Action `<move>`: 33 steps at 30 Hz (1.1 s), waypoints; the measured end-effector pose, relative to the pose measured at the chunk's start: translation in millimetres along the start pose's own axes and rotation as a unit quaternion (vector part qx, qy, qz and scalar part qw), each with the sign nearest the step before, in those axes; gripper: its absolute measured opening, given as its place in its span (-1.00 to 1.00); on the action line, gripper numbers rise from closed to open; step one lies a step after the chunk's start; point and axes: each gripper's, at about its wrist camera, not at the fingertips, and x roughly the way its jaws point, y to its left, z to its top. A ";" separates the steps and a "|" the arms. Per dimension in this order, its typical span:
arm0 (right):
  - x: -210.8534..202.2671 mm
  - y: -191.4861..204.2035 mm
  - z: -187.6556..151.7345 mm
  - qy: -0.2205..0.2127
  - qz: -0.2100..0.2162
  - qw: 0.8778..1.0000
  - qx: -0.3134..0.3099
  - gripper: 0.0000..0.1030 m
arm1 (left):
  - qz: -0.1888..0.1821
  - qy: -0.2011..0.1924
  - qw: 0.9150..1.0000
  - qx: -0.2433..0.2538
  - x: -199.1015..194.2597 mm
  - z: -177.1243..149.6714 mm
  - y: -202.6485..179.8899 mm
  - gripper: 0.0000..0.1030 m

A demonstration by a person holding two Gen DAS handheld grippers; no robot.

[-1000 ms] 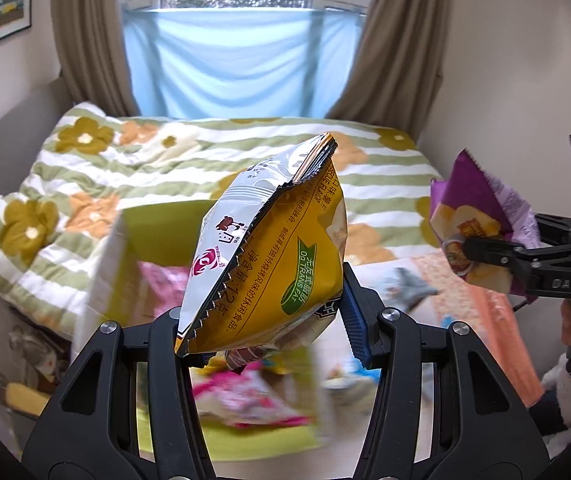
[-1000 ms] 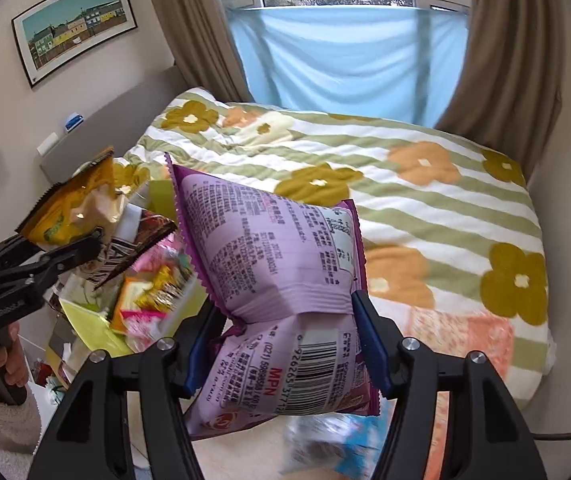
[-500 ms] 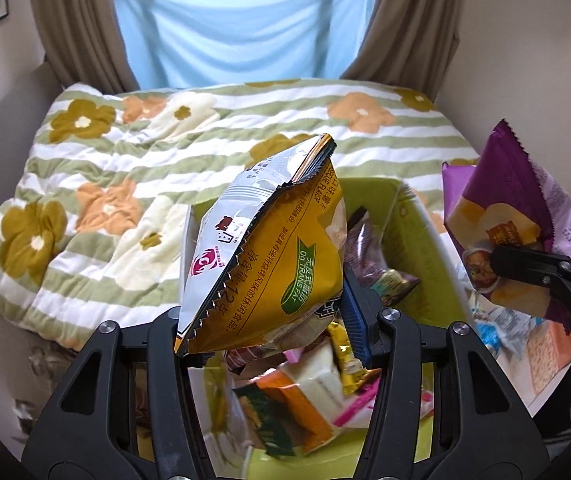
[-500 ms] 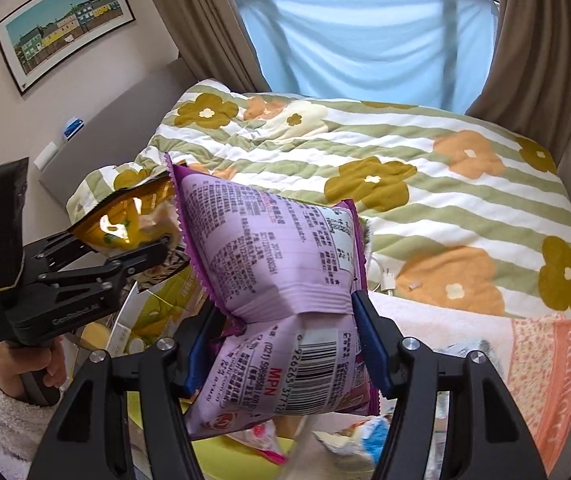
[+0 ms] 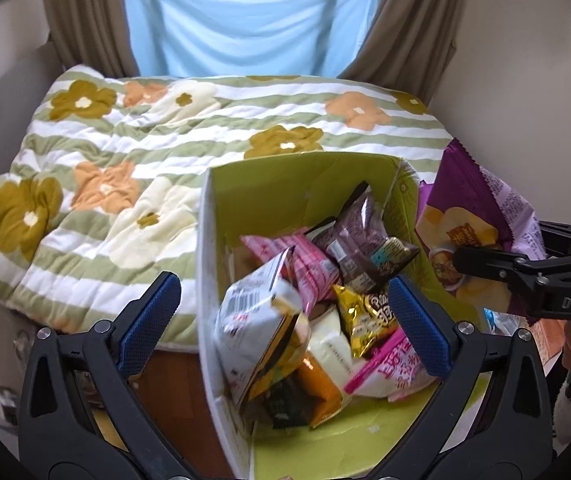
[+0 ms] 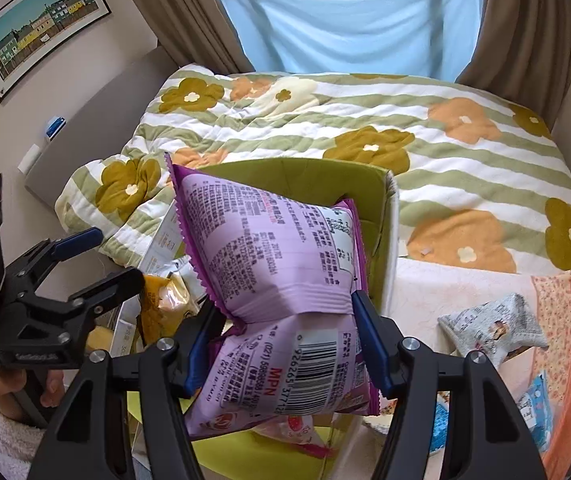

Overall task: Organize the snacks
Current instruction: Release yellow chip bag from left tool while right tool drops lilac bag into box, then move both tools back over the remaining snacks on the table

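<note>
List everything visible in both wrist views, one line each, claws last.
Green cardboard box: one, lime inside, by the bed, open top.
Yellow-and-white foil snack bag: one, lying in the box on the pile.
Other packets in the box: several, pink, brown, gold, orange; exact count unclear.
Purple foil snack bag: one, lilac back with barcode, above the box.
Grey printed packet: one, on the peach towel right of the box.
Blue packets: at least two, towel's near edge.
Flowered striped quilt: one, green, white, orange, covering the bed.
Framed picture: one, left wall.
Blue cloth: one, across the window, between brown curtains.
Left claw: open, empty, over the box.
Right claw: shut on the purple bag.
</note>
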 end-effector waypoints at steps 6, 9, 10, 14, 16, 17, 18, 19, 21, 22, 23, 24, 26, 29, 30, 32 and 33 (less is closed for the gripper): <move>10.0 15.2 -0.7 0.008 -0.002 1.000 -0.017 0.17 | 0.011 0.002 0.999 -0.030 -15.7 -20.1 14.7 0.99; 14.1 23.1 2.1 0.005 -0.006 1.000 -0.028 0.33 | 0.016 0.002 0.999 -0.039 -19.7 -24.8 17.9 0.99; 13.7 25.4 2.2 0.000 -0.008 0.999 -0.031 0.58 | 0.019 0.002 0.999 -0.041 -21.1 -26.4 18.8 0.99; 3.4 29.3 0.4 -0.034 0.012 0.999 -0.029 0.85 | 0.032 0.001 0.999 -0.043 -28.2 -31.9 22.1 0.99; 0.1 26.6 -3.4 -0.042 0.018 0.999 -0.025 0.86 | 0.034 0.003 0.998 -0.047 -30.8 -34.4 23.3 0.99; -0.3 25.7 -5.7 -0.043 0.019 0.999 -0.025 0.88 | 0.033 0.003 0.998 -0.049 -31.7 -35.8 23.6 0.99; -0.3 24.8 -8.8 -0.041 0.017 0.999 -0.024 0.95 | 0.032 0.004 0.998 -0.050 -32.2 -37.0 23.6 0.99; -0.1 25.1 -10.8 -0.041 0.016 0.999 -0.022 0.99 | 0.031 0.005 0.998 -0.051 -32.0 -38.0 23.4 0.99; -3.2 23.8 -16.2 -0.045 0.019 0.999 -0.018 0.99 | 0.028 0.006 0.998 -0.049 -32.0 -40.1 20.7 0.99; -4.8 23.6 -16.9 -0.048 0.020 0.999 -0.015 0.99 | 0.026 0.007 0.998 -0.048 -31.8 -40.5 19.3 0.99; -6.3 23.3 -18.5 -0.049 0.019 0.999 -0.013 0.99 | 0.022 0.007 0.999 -0.047 -31.5 -41.1 17.3 0.99; -7.9 22.9 -20.1 -0.047 0.021 0.999 -0.011 0.99 | 0.018 0.008 0.999 -0.046 -31.3 -41.9 15.3 0.99; -10.4 20.7 -22.7 -0.033 0.033 0.999 -0.001 0.99 | 0.014 0.010 0.999 -0.046 -30.6 -43.8 12.5 0.99; -15.8 16.8 -28.1 -0.020 0.041 0.999 0.019 0.99 | 0.007 0.010 0.999 -0.041 -30.8 -45.0 6.6 0.99; -17.9 16.2 -29.2 -0.021 0.041 0.999 0.022 0.99 | 0.005 0.010 0.999 -0.038 -32.1 -45.5 4.6 0.99; -26.4 14.4 -33.4 -0.027 0.034 0.999 0.024 0.99 | 0.005 0.009 0.999 -0.033 -34.9 -44.4 -0.2 0.99; -31.1 13.5 -34.8 -0.031 0.030 0.999 0.023 0.99 | 0.005 0.006 0.999 -0.031 -37.1 -43.7 -3.8 0.99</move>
